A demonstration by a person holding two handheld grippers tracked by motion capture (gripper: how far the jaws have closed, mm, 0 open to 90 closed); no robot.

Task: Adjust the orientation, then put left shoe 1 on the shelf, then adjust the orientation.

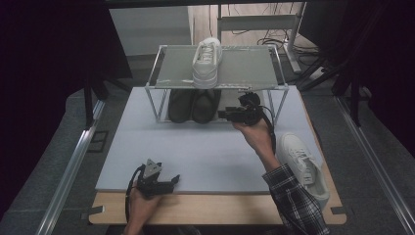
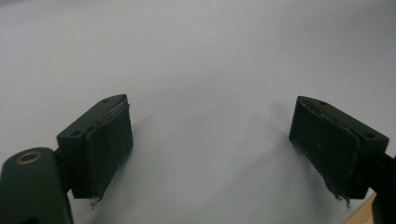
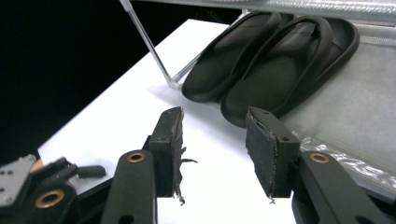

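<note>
A pair of black foam slide sandals (image 3: 275,60) lies side by side on the lower level of a small two-tier rack of thin metal rods (image 1: 157,105), toes pointing away from the person. On the rack's grey mesh top shelf (image 1: 244,66) sits a white lace-up sneaker (image 1: 207,61), near the middle. A second white lace-up sneaker (image 1: 303,164) lies on the pale grey mat (image 1: 205,147), at its right edge, just beside the person's plaid sleeve (image 1: 293,203). The right gripper (image 3: 215,140) is held at the front of the rack, just beside the right sandal; its two black jaws stand partly apart with nothing between them, their worn pads frayed at the lower edges. The left gripper (image 2: 210,149) rests low over the near left part of the mat, close to the light wooden table edge (image 1: 215,208); its jaws are spread wide and hold nothing, with bare mat showing between them. The person's left hand (image 1: 142,205) grips it from below, and a grey three-cornered plate (image 1: 152,167) sits on top of it.
</note>
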